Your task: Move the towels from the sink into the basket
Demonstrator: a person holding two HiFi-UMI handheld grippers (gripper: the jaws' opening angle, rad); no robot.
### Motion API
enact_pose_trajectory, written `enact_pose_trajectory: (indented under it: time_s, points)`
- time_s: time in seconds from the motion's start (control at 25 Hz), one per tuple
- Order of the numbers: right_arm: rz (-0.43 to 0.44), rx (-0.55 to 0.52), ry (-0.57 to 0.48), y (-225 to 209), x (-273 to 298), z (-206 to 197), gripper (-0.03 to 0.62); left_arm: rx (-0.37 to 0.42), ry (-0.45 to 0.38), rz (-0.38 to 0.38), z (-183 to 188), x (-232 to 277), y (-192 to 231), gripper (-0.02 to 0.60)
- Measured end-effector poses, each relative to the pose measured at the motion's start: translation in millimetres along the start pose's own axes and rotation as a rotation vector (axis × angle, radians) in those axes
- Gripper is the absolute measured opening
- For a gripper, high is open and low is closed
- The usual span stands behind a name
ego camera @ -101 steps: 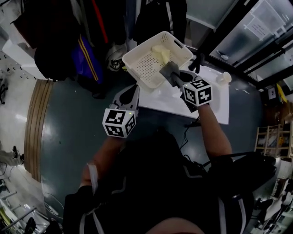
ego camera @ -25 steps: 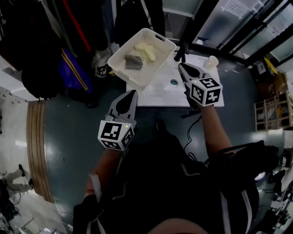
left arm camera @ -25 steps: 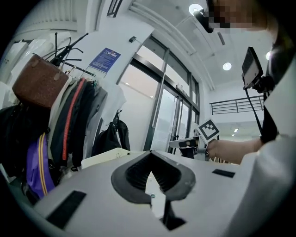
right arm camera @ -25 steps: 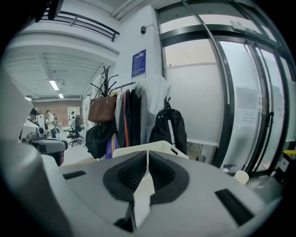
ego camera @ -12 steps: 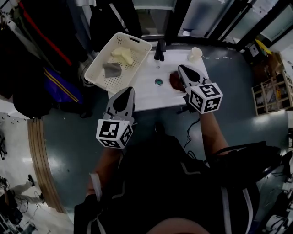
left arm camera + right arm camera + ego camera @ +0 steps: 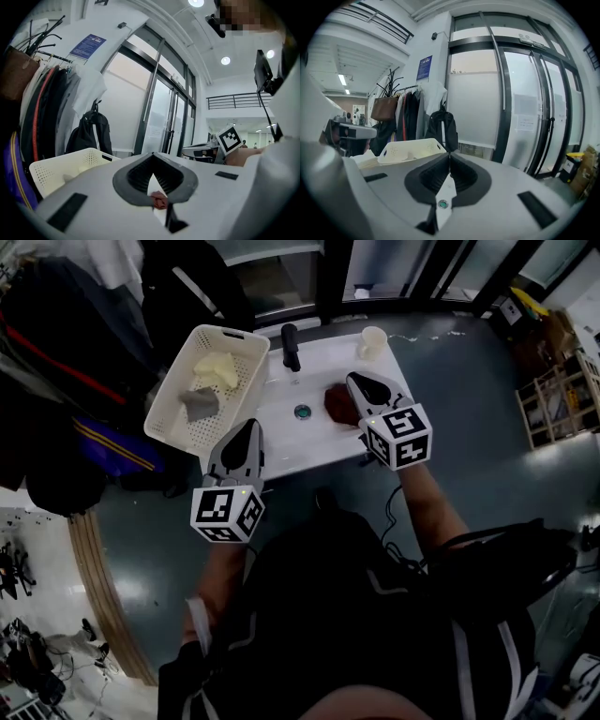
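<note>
One red towel in sink, blue notice unreadable

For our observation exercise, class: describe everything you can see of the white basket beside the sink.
The white basket is rectangular, seemingly plastic, with perforated walls and floor and a handle slot at one end. It sits upright, angled, beside the sink, at its left edge in the head view. Inside lie a yellow towel and a grey towel.
</note>
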State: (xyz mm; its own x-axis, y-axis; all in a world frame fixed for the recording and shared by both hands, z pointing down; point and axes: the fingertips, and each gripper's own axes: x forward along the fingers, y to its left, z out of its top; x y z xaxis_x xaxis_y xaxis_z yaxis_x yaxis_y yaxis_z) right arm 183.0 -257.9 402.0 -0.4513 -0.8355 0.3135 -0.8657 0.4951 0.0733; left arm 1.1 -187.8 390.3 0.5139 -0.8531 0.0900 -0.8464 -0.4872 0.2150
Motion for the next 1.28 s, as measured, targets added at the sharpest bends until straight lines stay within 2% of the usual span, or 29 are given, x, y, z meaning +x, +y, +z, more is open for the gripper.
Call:
enact_pose_trajectory:
  time_s: [0.16,0.24,0.36,0.52,0.64,0.8,1.0,1.16,1.28]
  points:
    - [-0.005,0.050,0.035,-26,12,-26,0.014,0.013,0.034,-0.012,-6,24,-10,0.003]
    - [0.004,0.071,0.064,-34,24,-45,0.029,0.025,0.060,0.006,-13,33,-12,0.003]
    - [0.030,0.095,0.149,-47,44,-84,0.131,0.034,0.115,0.047,-30,45,-12,0.003]
    - [0.048,0.103,0.277,-66,73,-136,0.180,0.053,0.161,0.076,-45,68,-3,0.003]
    - [0.089,0.097,0.369,-70,91,-175,0.215,0.013,0.188,0.102,-59,82,7,0.003]
    - [0.142,0.083,0.485,-70,114,-223,0.319,-0.017,0.250,0.103,-86,94,6,0.003]
    - [0.157,0.079,0.570,-75,146,-268,0.321,-0.033,0.302,0.156,-114,107,17,0.003]
    - [0.195,-0.045,0.657,-76,159,-295,0.321,-0.058,0.349,0.198,-133,110,13,0.003]
    - [0.209,-0.040,0.693,-76,164,-306,0.322,-0.083,0.371,0.217,-138,113,14,0.003]
